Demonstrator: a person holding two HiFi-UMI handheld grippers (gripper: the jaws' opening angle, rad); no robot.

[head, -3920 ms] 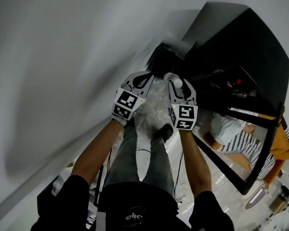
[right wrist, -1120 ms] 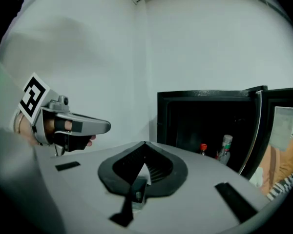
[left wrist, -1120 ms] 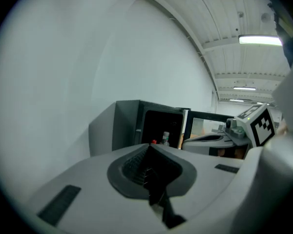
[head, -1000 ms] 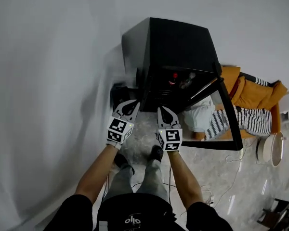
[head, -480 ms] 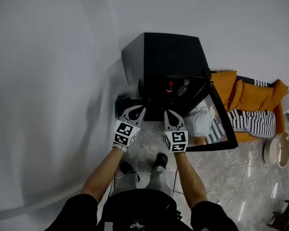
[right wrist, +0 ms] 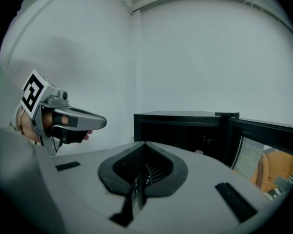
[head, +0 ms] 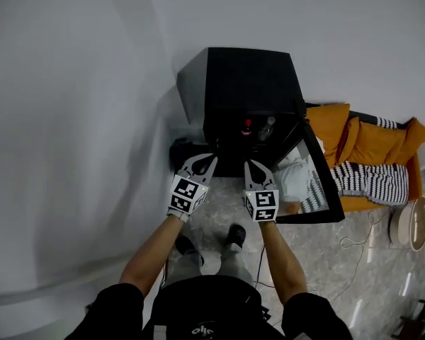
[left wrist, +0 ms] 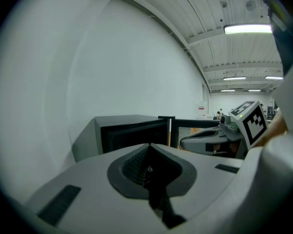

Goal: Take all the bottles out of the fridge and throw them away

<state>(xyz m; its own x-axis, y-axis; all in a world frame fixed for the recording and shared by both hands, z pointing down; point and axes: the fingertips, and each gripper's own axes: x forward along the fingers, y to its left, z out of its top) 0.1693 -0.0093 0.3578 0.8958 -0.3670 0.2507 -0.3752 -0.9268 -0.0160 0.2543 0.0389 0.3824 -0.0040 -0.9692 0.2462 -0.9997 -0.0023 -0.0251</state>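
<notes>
Looking down from your head, you see the black fridge (head: 248,83) against the white wall (head: 71,119), its glass door (head: 319,190) swung open to the right. Two bottles stand side by side on a shelf inside: a red-capped bottle (head: 246,127) on the left and a clear bottle (head: 267,128) just beside it. You hold both tools close together in front of the open fridge, short of that shelf. Your left gripper (head: 208,160) points at the fridge's lower left and your right gripper (head: 250,164) at its lower front. Neither touches a bottle. Past the door, an orange sofa (head: 365,140) carries a striped cloth (head: 372,179). Your shoes (head: 233,236) rest on the pale stone floor (head: 319,261).

From the left gripper view, your left gripper (left wrist: 149,145) has its jaws pressed together tip to tip, with nothing between them. The fridge (left wrist: 132,130) stands ahead, apart from the tips. Your right gripper (left wrist: 185,141) reaches in from the right, its marker cube (left wrist: 254,123) facing you.

From the right gripper view, your right gripper (right wrist: 145,143) is likewise pinched closed on nothing. The fridge (right wrist: 185,126) sits ahead with its door (right wrist: 268,130) open to the right. Its inside is too dark here to pick out the bottles. Your left gripper (right wrist: 105,122) shows at the left, level with this one.
</notes>
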